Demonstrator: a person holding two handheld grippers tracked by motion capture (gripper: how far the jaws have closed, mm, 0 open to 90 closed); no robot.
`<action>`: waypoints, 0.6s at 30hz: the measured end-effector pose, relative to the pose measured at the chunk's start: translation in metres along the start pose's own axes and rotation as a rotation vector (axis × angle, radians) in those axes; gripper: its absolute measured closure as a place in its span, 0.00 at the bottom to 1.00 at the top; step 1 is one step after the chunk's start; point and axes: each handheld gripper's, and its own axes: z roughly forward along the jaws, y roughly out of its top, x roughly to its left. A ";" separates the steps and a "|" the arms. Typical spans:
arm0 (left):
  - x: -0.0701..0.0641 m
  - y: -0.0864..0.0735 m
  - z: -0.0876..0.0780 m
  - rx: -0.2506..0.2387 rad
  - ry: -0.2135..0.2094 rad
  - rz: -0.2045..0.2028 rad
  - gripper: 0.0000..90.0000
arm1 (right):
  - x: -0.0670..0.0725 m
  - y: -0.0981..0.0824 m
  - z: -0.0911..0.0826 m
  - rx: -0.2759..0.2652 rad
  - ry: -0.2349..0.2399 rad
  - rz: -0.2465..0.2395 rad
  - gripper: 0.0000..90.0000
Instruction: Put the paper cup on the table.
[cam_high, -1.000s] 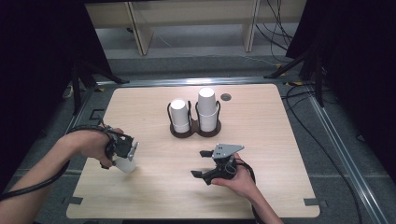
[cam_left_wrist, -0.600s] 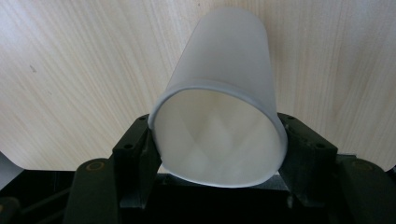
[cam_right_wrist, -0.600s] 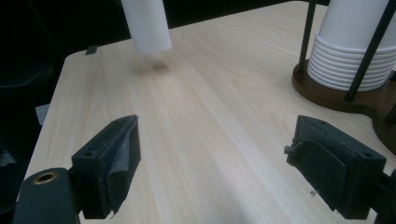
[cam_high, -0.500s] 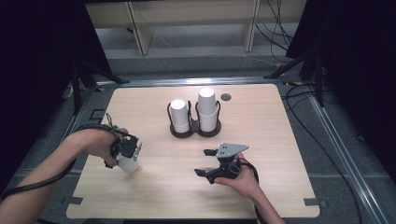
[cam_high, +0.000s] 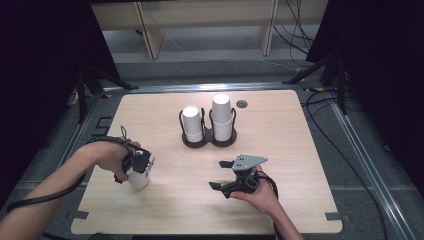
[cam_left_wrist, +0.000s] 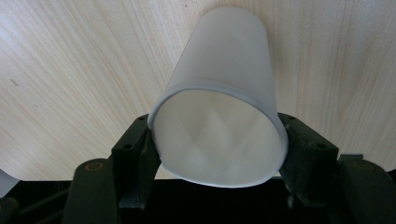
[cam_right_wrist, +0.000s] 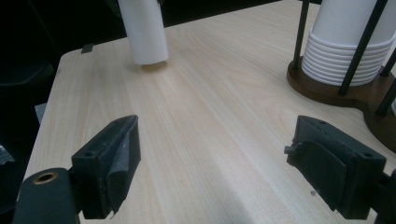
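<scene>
High view: the left hand-held gripper (cam_high: 136, 165) sits at the lower left of the frame, clenched on a white cup (cam_high: 138, 178) near the tabletop's (cam_high: 300, 150) left edge. In the left gripper view the cup (cam_left_wrist: 224, 116) is pinched at its rim between the two black jaws, its mouth toward the camera and its base pointing down at the wood. The right gripper view shows the cup (cam_right_wrist: 144, 30) at the upper left, with a shadow just under it; whether the base touches the wood I cannot tell. The right hand-held gripper (cam_high: 230, 175) lies low at lower centre, jaws spread wide with nothing between them.

The main risk, as I judge it, is the grip itself: thin walls squeezed at the rim can buckle, and the cup may spring out or drop and roll toward the near edge. Tilted as it is, it could also topple if let go before the base sits flat. A sweep of the left arm toward the holder (cam_high: 207, 141) at upper centre could knock its two cup stacks (cam_high: 222, 116).

The tabletop is pale wood with rounded corners and a small round grommet (cam_high: 242, 104) near its far edge. Around it lie grey floor, black curtains on both sides, loose cables at right, and light wooden furniture behind.
</scene>
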 end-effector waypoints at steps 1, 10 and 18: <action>0.000 0.000 0.000 0.005 0.000 0.000 0.39 | -0.001 0.000 0.000 -0.002 -0.006 -0.012 0.18; 0.000 0.005 0.001 0.009 0.009 0.010 0.38 | 0.001 0.001 0.000 0.002 -0.002 -0.018 0.18; 0.000 0.008 0.004 0.022 0.015 0.028 0.37 | 0.002 0.002 0.000 -0.002 -0.002 -0.011 0.18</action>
